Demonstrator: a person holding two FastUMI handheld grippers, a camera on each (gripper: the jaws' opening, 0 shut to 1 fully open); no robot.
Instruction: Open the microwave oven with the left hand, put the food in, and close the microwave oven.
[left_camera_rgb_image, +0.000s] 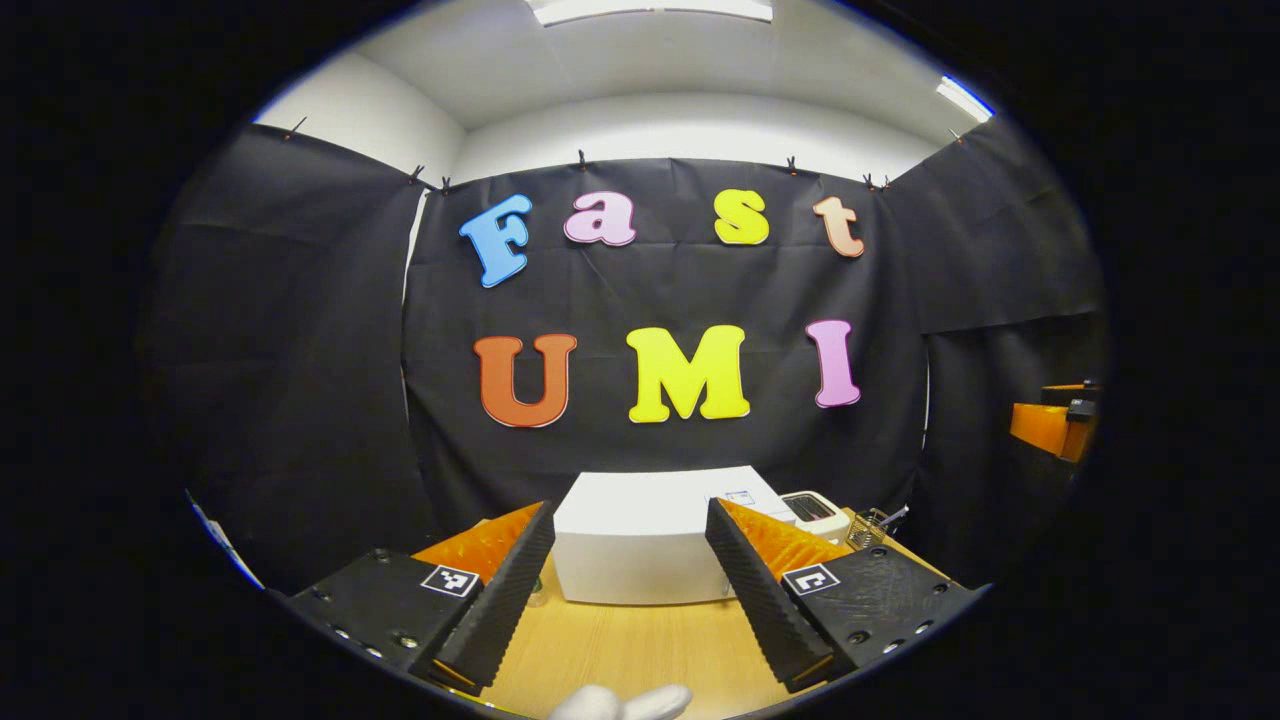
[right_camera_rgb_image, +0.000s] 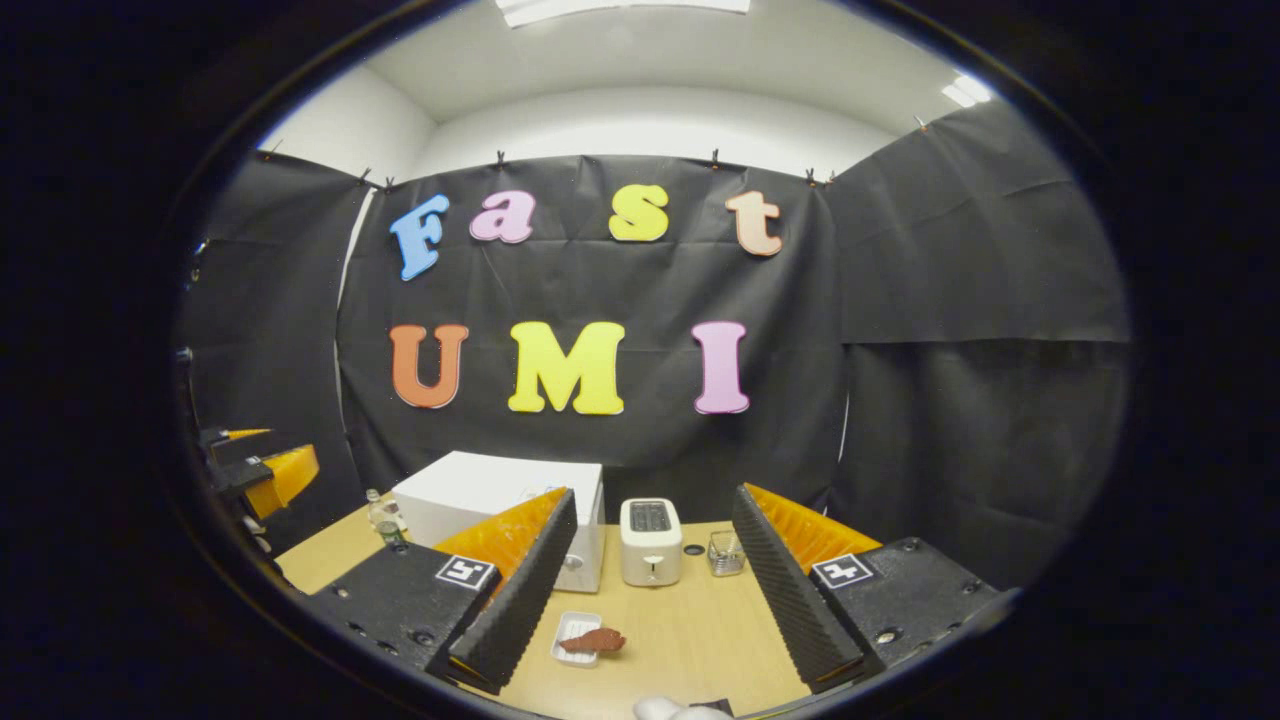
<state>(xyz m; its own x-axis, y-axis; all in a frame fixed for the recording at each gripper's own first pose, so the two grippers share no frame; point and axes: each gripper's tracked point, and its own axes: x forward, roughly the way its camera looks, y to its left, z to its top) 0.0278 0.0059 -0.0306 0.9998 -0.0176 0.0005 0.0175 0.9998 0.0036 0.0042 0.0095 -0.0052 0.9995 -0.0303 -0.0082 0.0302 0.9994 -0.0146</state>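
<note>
You haven't started: both grippers, left (left_camera_rgb_image: 628, 590) and right (right_camera_rgb_image: 650, 590), are spread and empty, so reach your left for the closed microwave (left_camera_rgb_image: 640, 545) door.

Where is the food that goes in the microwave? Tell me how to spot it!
Find the big white microwave at the back of the wooden table, then the small white toaster beside it. In front of those two, nearer the camera, a small white tray lies flat on the table. The food rests on it: a flat reddish-brown piece, the only dark red thing among white appliances.
</note>
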